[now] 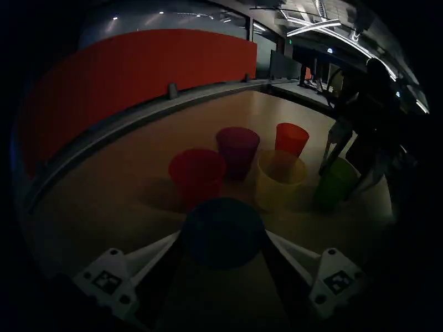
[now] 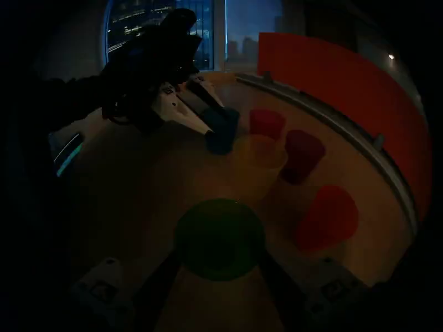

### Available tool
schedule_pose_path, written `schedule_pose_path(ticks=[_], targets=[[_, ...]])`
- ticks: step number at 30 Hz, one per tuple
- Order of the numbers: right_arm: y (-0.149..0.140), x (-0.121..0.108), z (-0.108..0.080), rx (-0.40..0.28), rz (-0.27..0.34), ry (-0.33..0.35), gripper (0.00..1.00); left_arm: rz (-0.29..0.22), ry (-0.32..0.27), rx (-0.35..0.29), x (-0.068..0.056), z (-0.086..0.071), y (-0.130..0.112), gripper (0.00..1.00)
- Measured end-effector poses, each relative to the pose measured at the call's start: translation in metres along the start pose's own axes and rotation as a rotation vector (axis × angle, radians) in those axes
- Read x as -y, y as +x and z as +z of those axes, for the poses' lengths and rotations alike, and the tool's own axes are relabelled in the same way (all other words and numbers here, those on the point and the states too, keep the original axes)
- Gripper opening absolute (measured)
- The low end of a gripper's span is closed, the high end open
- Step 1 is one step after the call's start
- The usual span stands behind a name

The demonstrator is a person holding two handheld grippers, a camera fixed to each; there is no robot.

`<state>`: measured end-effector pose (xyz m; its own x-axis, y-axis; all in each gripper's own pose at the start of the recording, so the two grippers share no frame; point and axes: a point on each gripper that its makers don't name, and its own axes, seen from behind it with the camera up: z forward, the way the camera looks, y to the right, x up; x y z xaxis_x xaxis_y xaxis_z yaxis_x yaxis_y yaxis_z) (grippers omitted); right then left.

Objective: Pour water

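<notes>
My left hand-held gripper (image 1: 224, 237) pinches the blue cup (image 1: 224, 221); right of the yellow cup (image 1: 279, 177), my right hand-held gripper (image 2: 220, 255) pinches the green cup (image 2: 220, 235). Both cups look upright on the worktop (image 1: 111, 193), so pouring seems unstarted. Next I lift one and tip it carefully.

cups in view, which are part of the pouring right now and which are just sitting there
In use: blue cup, gripped by the left tool; green cup, gripped by the right tool.
Lying about: red cup, purple cup, yellow cup, orange cup, all standing on the table.
</notes>
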<state>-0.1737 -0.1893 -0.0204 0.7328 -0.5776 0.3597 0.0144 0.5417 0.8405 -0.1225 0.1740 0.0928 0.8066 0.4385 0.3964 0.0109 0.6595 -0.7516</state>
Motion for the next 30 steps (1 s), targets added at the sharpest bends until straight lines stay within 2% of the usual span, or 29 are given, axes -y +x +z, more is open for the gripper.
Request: schedule_pose_path(ticks=[4, 18, 30], targets=[[0.0, 0.0, 0.0, 0.001, -0.003, -0.002, 0.99, 0.0, 0.002, 0.002, 0.0, 0.001, -0.001, 0.87], [0.005, 0.001, -0.002, -0.024, -0.008, -0.007, 0.99, 0.002, 0.01, 0.001, 0.0, -0.003, -0.001, 0.86], [0.019, 0.004, -0.015, -0.076, -0.008, -0.021, 0.99, -0.026, 0.018, -0.066, -0.005, -0.024, 0.02, 0.86]])
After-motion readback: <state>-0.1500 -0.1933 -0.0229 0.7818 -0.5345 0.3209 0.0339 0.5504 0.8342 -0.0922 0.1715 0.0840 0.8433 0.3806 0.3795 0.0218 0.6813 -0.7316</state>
